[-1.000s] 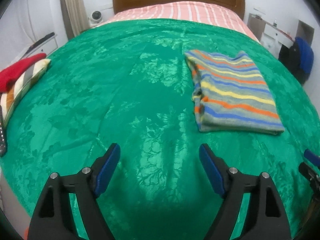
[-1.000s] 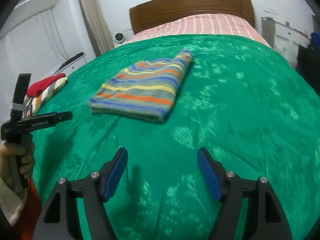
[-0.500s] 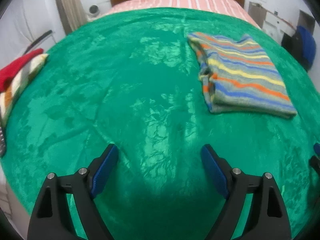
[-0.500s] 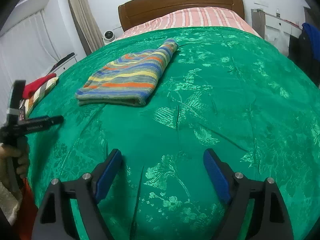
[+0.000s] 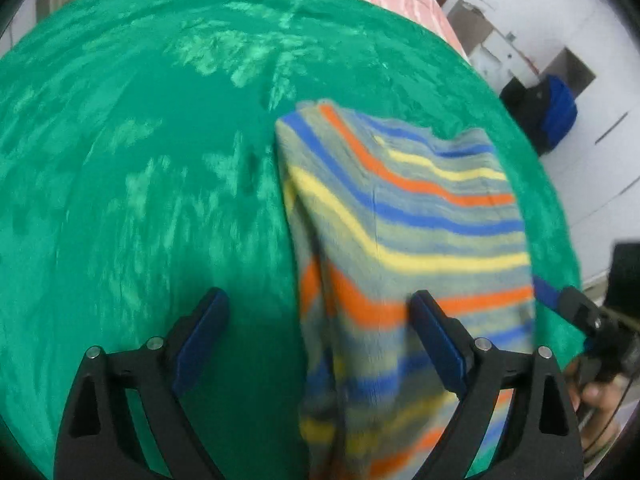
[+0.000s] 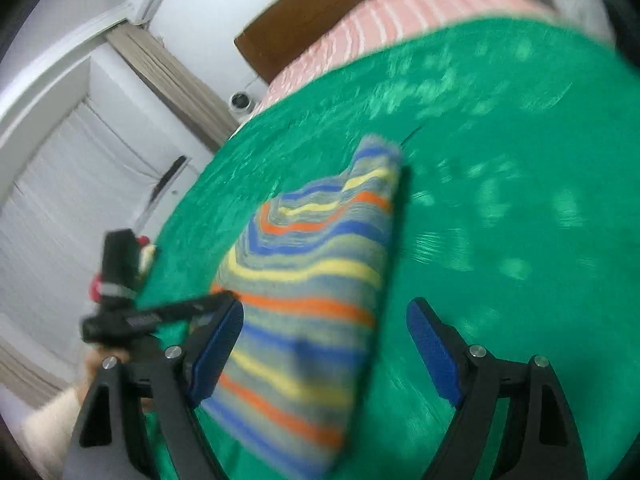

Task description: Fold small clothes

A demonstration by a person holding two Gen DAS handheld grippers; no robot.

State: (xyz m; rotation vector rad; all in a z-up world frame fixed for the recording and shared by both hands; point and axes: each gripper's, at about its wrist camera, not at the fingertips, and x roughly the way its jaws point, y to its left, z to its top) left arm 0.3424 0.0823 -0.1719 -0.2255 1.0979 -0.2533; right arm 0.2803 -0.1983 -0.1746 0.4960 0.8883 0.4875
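A folded striped garment (image 5: 404, 232), grey with blue, orange and yellow bands, lies flat on the green bedspread (image 5: 140, 184). My left gripper (image 5: 320, 340) is open, its jaws straddling the garment's near left edge just above the cloth. My right gripper (image 6: 324, 344) is open over the garment's (image 6: 312, 276) near right part. Each gripper shows at the edge of the other's view: the right one (image 5: 576, 312) at the garment's right side, the left one (image 6: 160, 312) at its left side. Both views are motion-blurred.
A wooden headboard (image 6: 320, 16) and pink striped sheet (image 6: 420, 4) lie at the far end. A red and striped cloth pile (image 6: 142, 252) sits at the bed's left edge. A dark chair with blue cloth (image 5: 552, 108) and white furniture stand to the right.
Both grippers have moved forward and down to the striped garment, closing in on it from either side. Both stay open. The garment has not moved.
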